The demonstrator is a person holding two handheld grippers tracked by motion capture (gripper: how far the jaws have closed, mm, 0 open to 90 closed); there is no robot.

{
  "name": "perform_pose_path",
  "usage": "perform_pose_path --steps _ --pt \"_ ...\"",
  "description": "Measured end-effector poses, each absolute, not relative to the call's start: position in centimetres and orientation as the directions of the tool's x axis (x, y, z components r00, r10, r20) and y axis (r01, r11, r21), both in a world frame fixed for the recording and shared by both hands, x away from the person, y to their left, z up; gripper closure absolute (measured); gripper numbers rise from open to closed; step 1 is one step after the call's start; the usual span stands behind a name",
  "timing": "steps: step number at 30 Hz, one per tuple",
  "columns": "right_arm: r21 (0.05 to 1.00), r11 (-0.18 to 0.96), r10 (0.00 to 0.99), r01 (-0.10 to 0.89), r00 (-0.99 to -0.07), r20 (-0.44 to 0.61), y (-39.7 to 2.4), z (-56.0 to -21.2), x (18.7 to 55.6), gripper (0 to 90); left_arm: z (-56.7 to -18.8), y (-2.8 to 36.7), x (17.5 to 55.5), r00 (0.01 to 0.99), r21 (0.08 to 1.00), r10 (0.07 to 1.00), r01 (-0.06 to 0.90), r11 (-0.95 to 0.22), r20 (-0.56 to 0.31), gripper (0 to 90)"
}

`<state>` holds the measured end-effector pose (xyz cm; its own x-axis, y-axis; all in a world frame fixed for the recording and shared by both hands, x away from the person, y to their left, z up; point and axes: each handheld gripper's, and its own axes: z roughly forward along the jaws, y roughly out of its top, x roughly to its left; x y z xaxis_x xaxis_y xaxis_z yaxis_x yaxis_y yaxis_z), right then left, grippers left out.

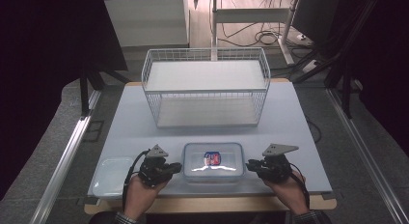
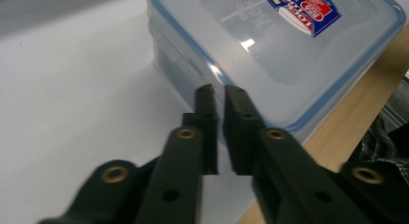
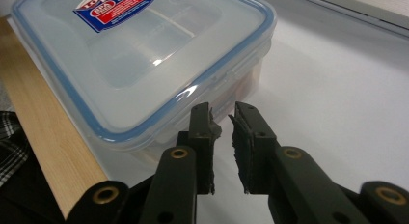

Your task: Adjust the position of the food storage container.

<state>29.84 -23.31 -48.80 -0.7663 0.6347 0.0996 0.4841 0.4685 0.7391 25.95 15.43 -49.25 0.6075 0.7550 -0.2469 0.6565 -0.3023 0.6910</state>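
A clear lidded plastic container with a blue seal and a red-and-blue label sits near the table's front edge. My left gripper is at its left side. In the left gripper view the jaws stand only slightly open, nothing between them, with their tips right by the container and its side latch. My right gripper is at the container's right side. Its jaws also stand a narrow gap apart and hold nothing, just short of the container wall.
A white wire basket stands at the back of the white table. A second clear plastic tray or lid lies at the front left, beside my left hand. The wooden table edge runs close behind the container.
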Motion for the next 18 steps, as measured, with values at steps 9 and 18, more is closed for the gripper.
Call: perform_pose_path --steps 9,18 --pt "0.766 0.447 0.65 0.462 -0.756 0.077 -24.4 -47.8 28.9 55.9 -49.2 16.3 24.8 0.616 0.746 0.775 0.581 -0.324 -0.144 42.7" --pt "0.784 0.444 0.636 0.435 -0.769 0.066 -24.1 -48.1 28.8 27.2 -49.6 16.7 24.2 0.635 0.745 0.761 0.571 -0.345 -0.134 18.7"
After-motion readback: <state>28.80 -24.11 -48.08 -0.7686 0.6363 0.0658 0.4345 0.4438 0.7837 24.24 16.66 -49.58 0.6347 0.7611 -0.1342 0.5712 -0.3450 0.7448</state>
